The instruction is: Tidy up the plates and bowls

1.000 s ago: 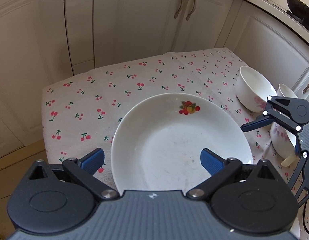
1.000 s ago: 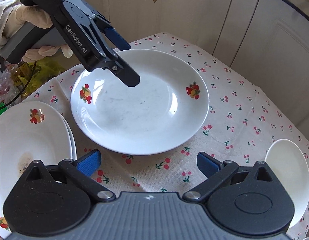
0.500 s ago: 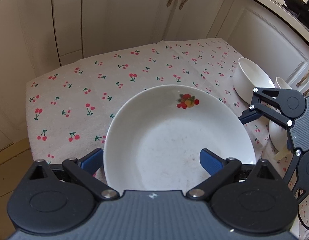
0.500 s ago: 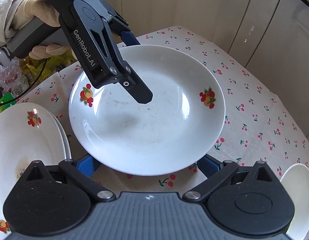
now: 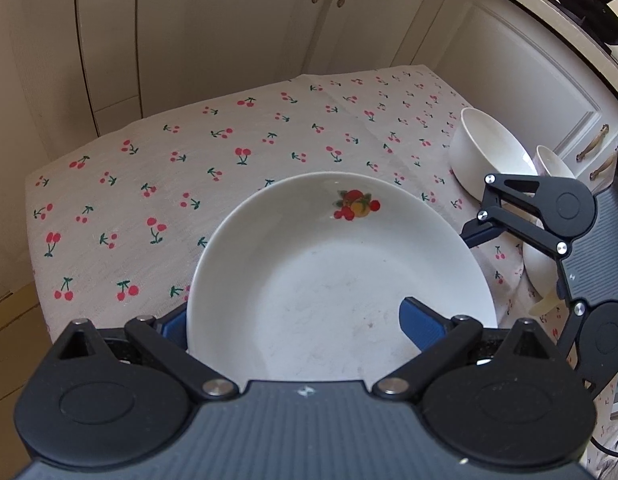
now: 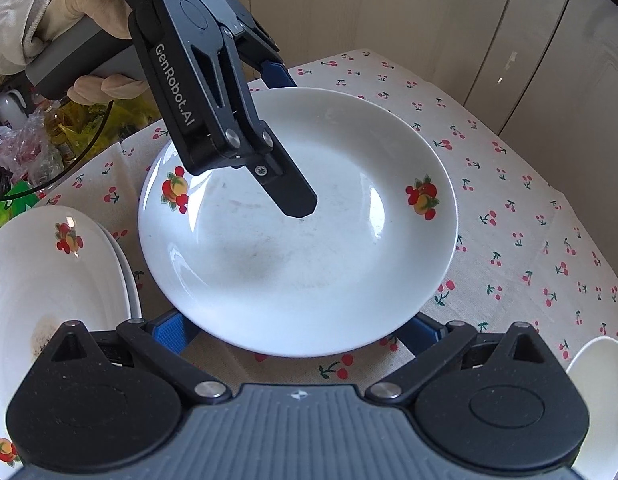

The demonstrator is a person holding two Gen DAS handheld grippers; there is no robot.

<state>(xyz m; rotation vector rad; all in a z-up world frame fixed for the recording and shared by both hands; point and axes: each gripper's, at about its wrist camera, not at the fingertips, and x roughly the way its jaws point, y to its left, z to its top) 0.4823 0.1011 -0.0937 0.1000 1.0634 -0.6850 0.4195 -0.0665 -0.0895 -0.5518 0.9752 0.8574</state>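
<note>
The left claw [image 5: 295, 326] straddles the fruit-printed plate's [image 6: 297, 220] rim, not visibly clenched; the right claw [image 6: 295, 330] gapes beneath. Next: clamp, carry to the stacked plates [image 6: 49, 280].

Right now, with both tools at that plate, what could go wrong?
1. The left tool has one finger over the plate and one beyond its rim, wide open; until it closes, the plate could slip or tilt.
2. The right tool straddles the plate's near edge, so the tools may pull against each other.
3. The stacked plates sit close on the left, the bowl on the other side; a swing could knock them.
</note>
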